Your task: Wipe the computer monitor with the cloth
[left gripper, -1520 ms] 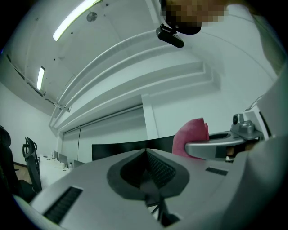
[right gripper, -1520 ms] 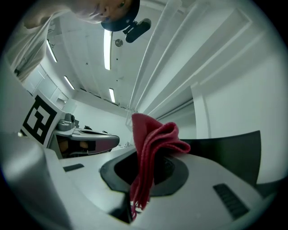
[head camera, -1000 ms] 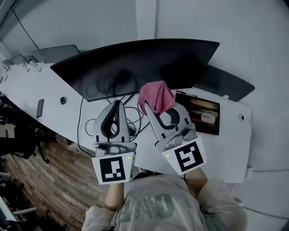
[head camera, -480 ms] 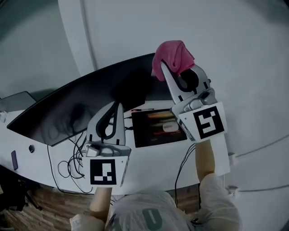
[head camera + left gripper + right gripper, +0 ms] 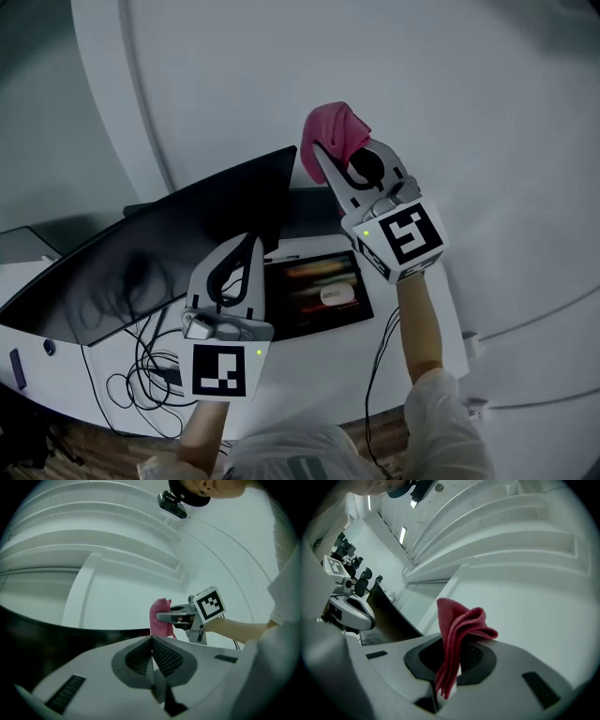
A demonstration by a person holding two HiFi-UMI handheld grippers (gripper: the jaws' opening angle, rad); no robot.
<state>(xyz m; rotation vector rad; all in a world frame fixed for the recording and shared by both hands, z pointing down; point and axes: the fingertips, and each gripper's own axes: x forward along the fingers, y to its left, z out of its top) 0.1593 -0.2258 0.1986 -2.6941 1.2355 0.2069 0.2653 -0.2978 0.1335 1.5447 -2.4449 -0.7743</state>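
A wide, dark curved monitor (image 5: 169,246) stands on the white desk (image 5: 412,347), and its right end shows in the head view. My right gripper (image 5: 321,152) is raised above and just right of the monitor's top right corner, in front of the white wall. It is shut on a bunched pink cloth (image 5: 334,131). In the right gripper view the cloth (image 5: 459,634) sticks up folded between the jaws, with the monitor (image 5: 389,617) off to the left. My left gripper (image 5: 247,246) is lower, before the monitor's right part, shut and holding nothing. From the left gripper view, the cloth (image 5: 159,617) hangs ahead.
A dark tablet-like screen (image 5: 314,292) lies flat on the desk right of the monitor. Tangled black cables (image 5: 141,375) run under the monitor at the left. A phone (image 5: 16,367) lies at the far left desk edge. A white wall rises behind.
My right gripper has lifted the pink cloth from low in front of the screen up to the monitor's top right corner. The view has swung right. The left gripper stayed low.
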